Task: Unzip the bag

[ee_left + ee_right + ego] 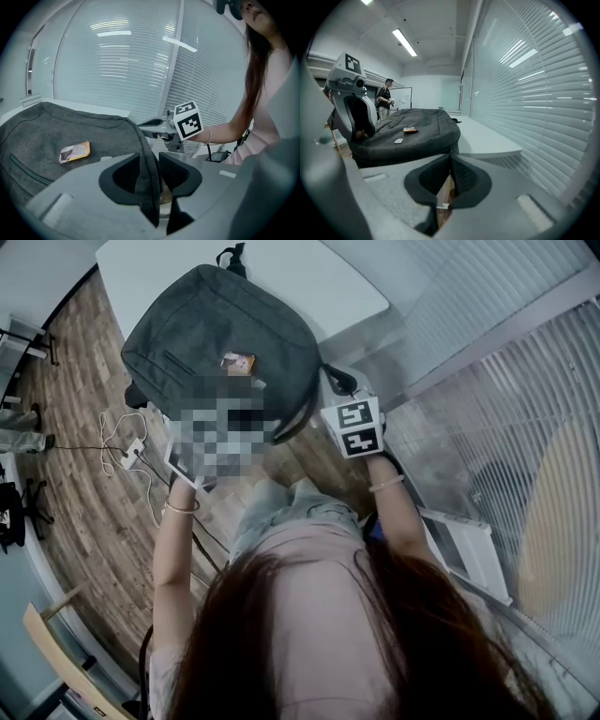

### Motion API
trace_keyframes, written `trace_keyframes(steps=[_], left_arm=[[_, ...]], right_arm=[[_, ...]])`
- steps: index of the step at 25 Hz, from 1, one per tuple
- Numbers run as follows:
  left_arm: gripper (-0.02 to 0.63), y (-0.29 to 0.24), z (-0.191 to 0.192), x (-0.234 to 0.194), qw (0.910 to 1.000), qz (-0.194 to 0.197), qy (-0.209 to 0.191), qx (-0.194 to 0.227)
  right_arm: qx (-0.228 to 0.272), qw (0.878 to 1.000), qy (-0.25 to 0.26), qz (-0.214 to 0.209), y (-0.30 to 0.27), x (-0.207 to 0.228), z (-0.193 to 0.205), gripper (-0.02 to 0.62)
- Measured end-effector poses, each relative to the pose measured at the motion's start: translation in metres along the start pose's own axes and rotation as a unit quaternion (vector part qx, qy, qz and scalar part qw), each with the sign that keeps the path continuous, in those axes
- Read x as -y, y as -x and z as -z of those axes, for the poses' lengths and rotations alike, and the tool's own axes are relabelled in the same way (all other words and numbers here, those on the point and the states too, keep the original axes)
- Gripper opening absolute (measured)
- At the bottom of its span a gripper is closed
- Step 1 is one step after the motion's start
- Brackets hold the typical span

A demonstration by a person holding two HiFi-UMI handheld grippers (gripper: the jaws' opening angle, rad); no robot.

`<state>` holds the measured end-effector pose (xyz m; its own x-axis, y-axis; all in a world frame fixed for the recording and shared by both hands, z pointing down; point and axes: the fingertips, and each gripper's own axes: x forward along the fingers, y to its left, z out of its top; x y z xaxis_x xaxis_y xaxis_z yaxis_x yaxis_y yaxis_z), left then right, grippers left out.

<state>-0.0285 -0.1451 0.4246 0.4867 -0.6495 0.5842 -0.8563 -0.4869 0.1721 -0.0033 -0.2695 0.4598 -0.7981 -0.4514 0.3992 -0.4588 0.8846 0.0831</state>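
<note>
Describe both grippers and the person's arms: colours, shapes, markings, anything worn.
Both the left gripper and right gripper have pale grey bodies with black, scooped jaw pads. Each carries a white cube printed with black square markers. The arms are bare; a thin bracelet circles each wrist. The top is pale pink.

The person has long, dark reddish hair [375,643] and wears a pale pink top [276,89] with short sleeves, pale blue-grey bottoms [291,507] and a thin bracelet [386,486] on each wrist. The left claw [149,158] and the right claw [450,159] have grey bodies with black pads. Each carries a white cube [354,427] with black square markers.
</note>
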Motion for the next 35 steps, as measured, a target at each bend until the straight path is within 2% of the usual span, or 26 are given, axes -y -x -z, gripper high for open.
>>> trace_keyframes(steps=[7,10,12,16,23,31,35], left_arm=[[0.14,-0.016,0.016,0.005,0.9978,-0.013,-0.033,-0.056],[0.106,-0.024,0.027,0.004,0.9939,-0.023,-0.062,-0.088],[0.091,-0.027,0.03,0.004,0.9928,-0.023,-0.069,-0.095],[0.057,-0.025,0.03,0.004,0.995,0.0,-0.05,-0.086],[0.046,-0.024,0.031,0.001,0.9958,0.032,-0.027,-0.081],[0.041,-0.025,0.031,-0.002,0.9956,0.049,-0.015,-0.079],[0.04,-0.025,0.032,-0.001,0.9952,0.057,-0.008,-0.079]], right_arm=[[-0.002,1.0,-0.002,0.003,0.002,-0.001,0.0,0.012],[-0.004,1.0,0.001,0.005,0.001,-0.002,0.001,0.012],[-0.005,1.0,0.004,0.009,0.001,-0.001,0.002,0.011],[-0.006,1.0,0.011,0.026,0.002,0.006,0.0,0.011],[-0.006,0.999,0.027,0.033,-0.005,0.012,-0.002,0.012],[-0.003,0.999,0.034,0.024,-0.023,0.023,-0.012,0.012],[0.0,0.999,0.037,0.002,-0.031,0.027,-0.017,0.012]])
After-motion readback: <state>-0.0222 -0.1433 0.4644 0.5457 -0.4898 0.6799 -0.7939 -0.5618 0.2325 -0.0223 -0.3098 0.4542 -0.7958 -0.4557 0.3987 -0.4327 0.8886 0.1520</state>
